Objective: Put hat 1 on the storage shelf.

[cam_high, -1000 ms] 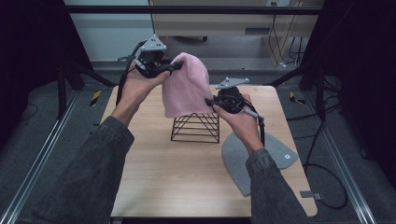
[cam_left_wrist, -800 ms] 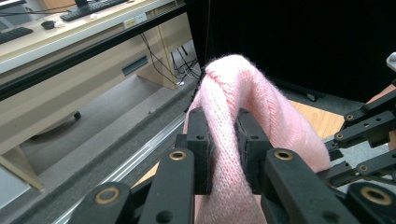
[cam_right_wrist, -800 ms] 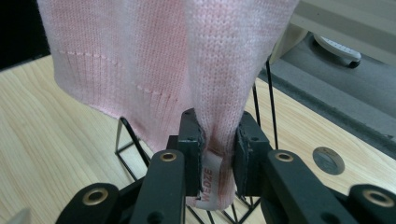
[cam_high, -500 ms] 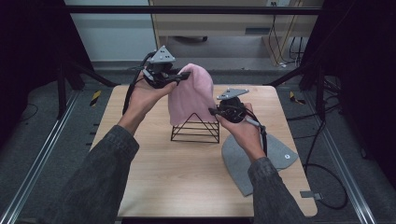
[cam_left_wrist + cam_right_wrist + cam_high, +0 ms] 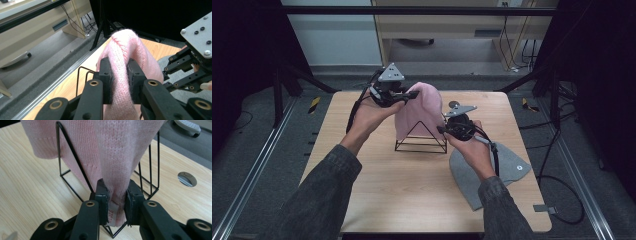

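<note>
Nearest to the person, at the right front part of the bench (image 5: 377, 195), a grey knit hat (image 5: 512, 167) lies flat, partly under the right forearm. It is not touched by any tool.

Further in, near the middle of the bench, stands a black wire rack (image 5: 422, 142) with a triangle shape. The pink knit hat (image 5: 419, 112) hangs over it, stretched between the two tongs. The right gripper (image 5: 117, 202) is clenched on the lower hem of the pink hat (image 5: 110, 160), at the right side of the rack (image 5: 70, 157); its jaws are almost together, with only the folded knit and a small sewn label between them. The left gripper (image 5: 119, 80) is higher and further toward the back edge. It also grasps the pink hat (image 5: 125, 50), on a fold near the crown, with jaws nearly closed on the thick fabric.

I think the main risk is at the rack. It is light and the hem passes close to its wires, so if the grippers pull the hat sideways instead of lifting it free, the knit can catch on the top point and the rack can tip or slide on the bench. A second risk: each gripper holds only a small fold, so a strong pull in opposite directions can make the knit slip out of one pair of jaws, and then the hat falls on one side.
</note>
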The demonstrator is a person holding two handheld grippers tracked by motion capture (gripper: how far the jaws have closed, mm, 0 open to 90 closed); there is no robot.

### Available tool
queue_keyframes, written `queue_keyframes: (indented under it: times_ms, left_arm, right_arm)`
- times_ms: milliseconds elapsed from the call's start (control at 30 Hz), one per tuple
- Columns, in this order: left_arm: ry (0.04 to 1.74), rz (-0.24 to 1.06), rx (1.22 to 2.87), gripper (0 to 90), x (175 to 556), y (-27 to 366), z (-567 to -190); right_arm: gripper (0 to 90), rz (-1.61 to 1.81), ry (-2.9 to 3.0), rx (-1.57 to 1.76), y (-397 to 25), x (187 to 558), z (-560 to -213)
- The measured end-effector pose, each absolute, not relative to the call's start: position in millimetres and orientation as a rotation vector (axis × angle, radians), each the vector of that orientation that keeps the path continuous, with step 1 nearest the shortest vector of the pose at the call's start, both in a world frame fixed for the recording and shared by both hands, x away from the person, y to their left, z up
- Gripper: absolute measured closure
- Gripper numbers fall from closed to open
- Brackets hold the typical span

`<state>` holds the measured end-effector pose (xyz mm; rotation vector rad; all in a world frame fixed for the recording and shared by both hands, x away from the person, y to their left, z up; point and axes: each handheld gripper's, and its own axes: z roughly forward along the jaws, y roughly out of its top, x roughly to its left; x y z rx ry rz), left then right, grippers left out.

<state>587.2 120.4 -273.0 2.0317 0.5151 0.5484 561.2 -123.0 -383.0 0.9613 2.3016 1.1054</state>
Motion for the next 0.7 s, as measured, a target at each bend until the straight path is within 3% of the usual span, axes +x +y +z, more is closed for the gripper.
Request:
queue_keyframes:
  times_ms: [167,533,700]
  left_arm:
    - [0.528,0.546,2.044,77.0,585.7,120.1,-279.0]
    - [0.552,0.512,2.066,77.1,583.1,117.8,-293.5]
    - [0.542,0.505,2.078,76.9,579.6,114.9,-301.2]
  right_arm:
    - [71.4,1.076,2.315,0.968,-123.6,559.3,-387.1]
    - [49.4,1.053,2.276,1.006,-143.9,543.9,-382.8]
    - [45.8,1.017,2.267,1.009,-153.7,539.1,-381.7]
